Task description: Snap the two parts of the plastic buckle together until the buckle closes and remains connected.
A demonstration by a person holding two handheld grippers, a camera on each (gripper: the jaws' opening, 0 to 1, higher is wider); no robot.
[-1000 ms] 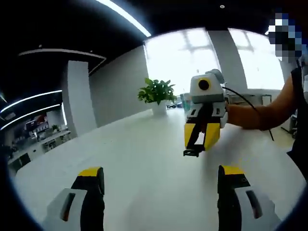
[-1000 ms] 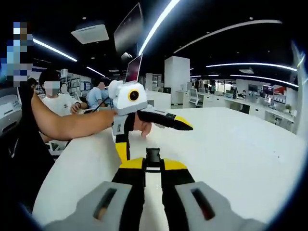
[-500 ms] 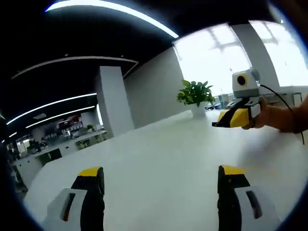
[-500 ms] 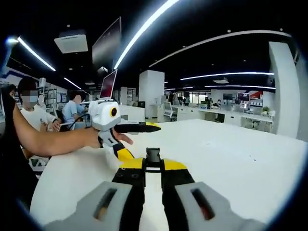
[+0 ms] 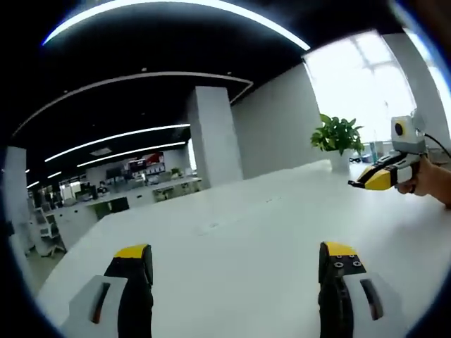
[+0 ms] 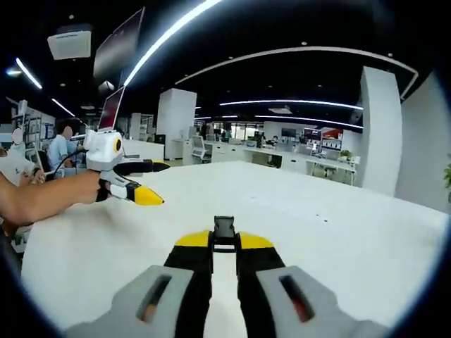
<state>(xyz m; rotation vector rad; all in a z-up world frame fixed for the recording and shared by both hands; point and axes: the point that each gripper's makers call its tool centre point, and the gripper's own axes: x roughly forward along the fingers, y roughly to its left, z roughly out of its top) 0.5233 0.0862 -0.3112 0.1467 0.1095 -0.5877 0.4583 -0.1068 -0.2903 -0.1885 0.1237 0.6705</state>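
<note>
Two tongs over one white table [image 5: 232, 232] — left tongs [image 5: 236, 274] agape; right tongs [image 6: 224, 243] clamped on one black buckle piece [image 6: 224, 227]

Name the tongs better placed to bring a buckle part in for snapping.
Right tongs, probably: shut on a black buckle part. Left tongs stand open, nothing between them.

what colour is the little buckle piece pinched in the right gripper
Black. The buckle piece sticks out just past the yellow tips of the right gripper, best seen in the right gripper view.
</note>
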